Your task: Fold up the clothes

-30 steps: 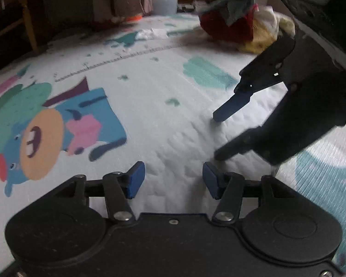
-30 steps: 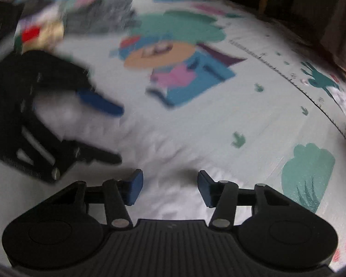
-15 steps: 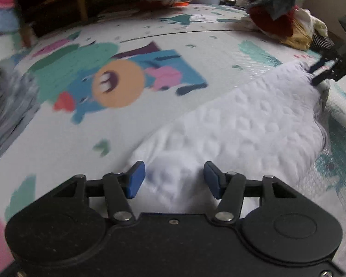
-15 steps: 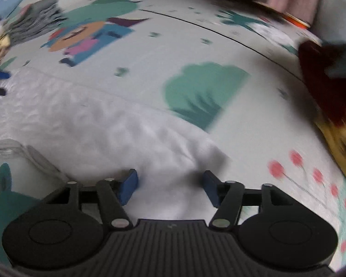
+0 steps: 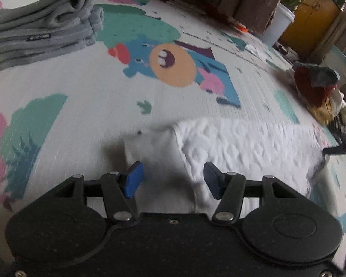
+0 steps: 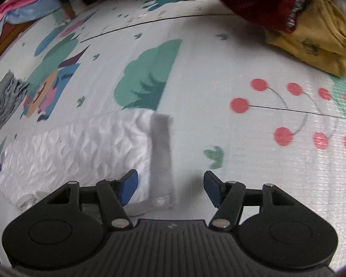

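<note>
A white quilted garment (image 5: 246,143) lies flat on the cartoon play mat, stretched between the two grippers. My left gripper (image 5: 173,180) is open and empty over one end, where a smooth white flap (image 5: 150,147) sticks out. My right gripper (image 6: 169,183) is open and empty over the other end of the garment (image 6: 80,145), above a grey strap-like flap (image 6: 161,147). The right gripper's dark tip (image 5: 339,150) shows at the far right in the left wrist view.
A stack of folded grey clothes (image 5: 46,34) sits at the mat's far left. A pile of unfolded red, grey and yellow clothes (image 6: 288,16) lies at the far right, also in the left wrist view (image 5: 318,90). Furniture and a white bucket (image 5: 279,23) stand beyond the mat.
Both grippers have moved apart from the garment's middle to its opposite ends. The garment now lies stretched out flat between them. Both stay open.
</note>
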`<state>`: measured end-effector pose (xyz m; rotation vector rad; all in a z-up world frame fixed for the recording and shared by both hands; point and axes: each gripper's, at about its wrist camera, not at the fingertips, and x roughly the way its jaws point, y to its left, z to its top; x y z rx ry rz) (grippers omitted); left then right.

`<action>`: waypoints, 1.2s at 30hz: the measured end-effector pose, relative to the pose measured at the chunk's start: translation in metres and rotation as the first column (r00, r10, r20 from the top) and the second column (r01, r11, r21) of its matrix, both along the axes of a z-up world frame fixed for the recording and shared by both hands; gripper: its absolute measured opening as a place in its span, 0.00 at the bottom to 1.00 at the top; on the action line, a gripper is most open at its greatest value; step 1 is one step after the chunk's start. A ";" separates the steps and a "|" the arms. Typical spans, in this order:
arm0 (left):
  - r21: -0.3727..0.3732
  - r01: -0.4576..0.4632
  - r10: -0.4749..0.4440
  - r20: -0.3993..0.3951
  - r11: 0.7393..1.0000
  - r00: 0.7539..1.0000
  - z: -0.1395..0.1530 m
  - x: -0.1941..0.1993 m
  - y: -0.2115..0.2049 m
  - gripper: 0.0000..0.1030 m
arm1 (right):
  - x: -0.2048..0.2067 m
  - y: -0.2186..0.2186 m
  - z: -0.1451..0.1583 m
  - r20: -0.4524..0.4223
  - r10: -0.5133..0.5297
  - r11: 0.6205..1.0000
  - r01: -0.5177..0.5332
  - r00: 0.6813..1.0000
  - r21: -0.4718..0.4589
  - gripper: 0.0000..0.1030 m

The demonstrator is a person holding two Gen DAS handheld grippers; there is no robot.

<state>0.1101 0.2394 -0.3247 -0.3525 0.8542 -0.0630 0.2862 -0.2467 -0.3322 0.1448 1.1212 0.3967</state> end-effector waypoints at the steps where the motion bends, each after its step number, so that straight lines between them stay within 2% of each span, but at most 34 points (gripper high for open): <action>1: 0.012 0.005 -0.005 0.001 1.000 1.000 0.002 0.006 0.001 0.56 | 0.001 0.003 -0.001 -0.007 0.010 1.000 -0.010 1.000 -0.007 0.61; 3: 0.081 0.064 -0.066 0.022 0.995 0.998 0.006 0.018 -0.001 0.56 | 0.001 0.008 -0.002 0.002 0.031 0.999 -0.031 1.000 -0.033 0.60; 5: 0.181 0.152 -0.161 0.035 0.972 0.986 0.012 0.030 -0.008 0.56 | 0.001 0.010 0.002 0.020 0.031 0.998 -0.030 0.999 -0.062 0.59; 7: 0.188 0.257 -0.266 0.023 0.948 0.964 0.015 0.045 -0.012 0.56 | -0.005 0.018 0.012 0.102 0.079 0.988 -0.064 0.992 -0.143 0.59; 9: 0.197 0.361 -0.368 -0.003 0.912 0.930 0.015 0.062 -0.019 0.53 | -0.013 0.031 0.023 0.191 0.159 0.966 -0.113 0.969 -0.231 0.59; 11: 0.195 0.446 -0.448 -0.035 0.874 0.893 0.012 0.077 -0.025 0.33 | -0.022 0.049 0.030 0.249 0.255 0.940 -0.179 0.934 -0.292 0.59; 12: 0.207 0.468 -0.465 -0.063 0.859 0.883 0.009 0.084 -0.028 0.31 | -0.025 0.057 0.031 0.252 0.287 0.932 -0.209 0.924 -0.296 0.59; 14: 0.217 0.505 -0.497 -0.093 0.836 0.863 0.006 0.090 -0.029 0.14 | -0.031 0.073 0.031 0.250 0.345 0.916 -0.266 0.905 -0.302 0.58; 16: 0.229 0.520 -0.512 -0.099 0.823 0.854 0.008 0.090 -0.029 0.08 | -0.036 0.085 0.028 0.230 0.387 0.902 -0.314 0.893 -0.297 0.58; 21: 0.279 0.513 -0.523 -0.046 0.812 0.851 0.021 0.077 -0.033 0.04 | -0.041 0.102 0.018 0.185 0.450 0.868 -0.380 0.873 -0.319 0.58; 22: 0.284 0.505 -0.520 -0.026 0.815 0.854 0.025 0.075 -0.033 0.04 | -0.042 0.102 0.019 0.190 0.447 0.869 -0.375 0.874 -0.322 0.58; 25: 0.280 0.452 -0.479 0.033 0.847 0.877 0.032 0.077 -0.029 0.04 | -0.038 0.098 0.018 0.174 0.421 0.883 -0.359 0.890 -0.301 0.58; 27: 0.283 0.423 -0.445 0.014 0.861 0.895 0.021 0.085 -0.029 0.04 | -0.035 0.093 0.014 0.151 0.399 0.895 -0.347 0.905 -0.281 0.59; 31: 0.294 0.403 -0.407 -0.049 0.867 0.912 -0.003 0.089 -0.033 0.05 | -0.032 0.090 0.011 0.125 0.364 0.908 -0.322 0.923 -0.267 0.62; 33: 0.308 0.361 -0.367 -0.042 0.880 0.929 0.001 0.087 -0.031 0.18 | -0.033 0.089 0.010 0.122 0.366 0.908 -0.325 0.923 -0.264 0.62; 34: 0.316 0.337 -0.344 -0.034 0.887 0.938 0.004 0.086 -0.030 0.33 | -0.033 0.089 0.011 0.130 0.365 0.909 -0.324 0.922 -0.261 0.62; 36: 0.364 0.309 -0.334 0.006 0.879 0.942 0.018 0.078 -0.033 0.35 | -0.036 0.088 0.015 0.154 0.363 0.914 -0.318 0.919 -0.251 0.62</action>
